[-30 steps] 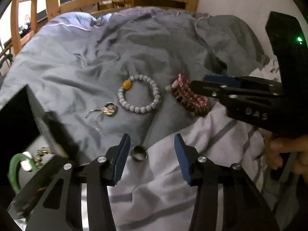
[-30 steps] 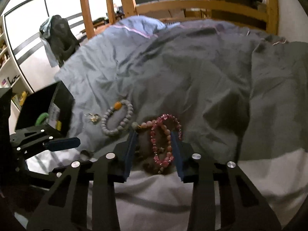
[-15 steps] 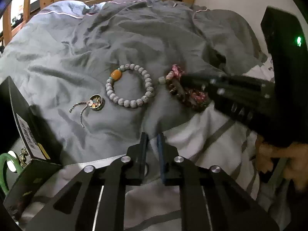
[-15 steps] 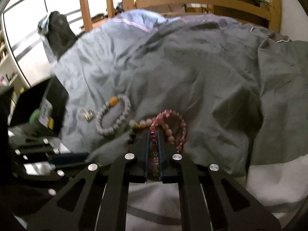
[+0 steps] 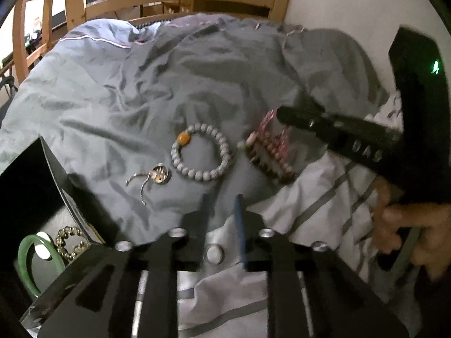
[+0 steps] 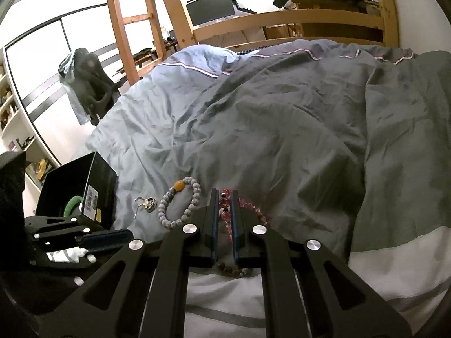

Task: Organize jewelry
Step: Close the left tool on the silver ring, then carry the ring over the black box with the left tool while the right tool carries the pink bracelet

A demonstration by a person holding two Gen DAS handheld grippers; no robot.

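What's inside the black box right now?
In the black box lie a green bangle and a string of pale gold beads. Its walls and the left gripper hide the rest.

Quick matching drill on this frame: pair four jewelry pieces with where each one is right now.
Things:
1. pink bracelet
2. grey bracelet
3. green bangle
4. ring

Places:
A. inside the black box
B. on the striped sheet, between the left gripper's open jaws
C. clamped in the right gripper
D. loose on the grey duvet, beside the pendant

Pairs: 1-C, 2-D, 3-A, 4-B
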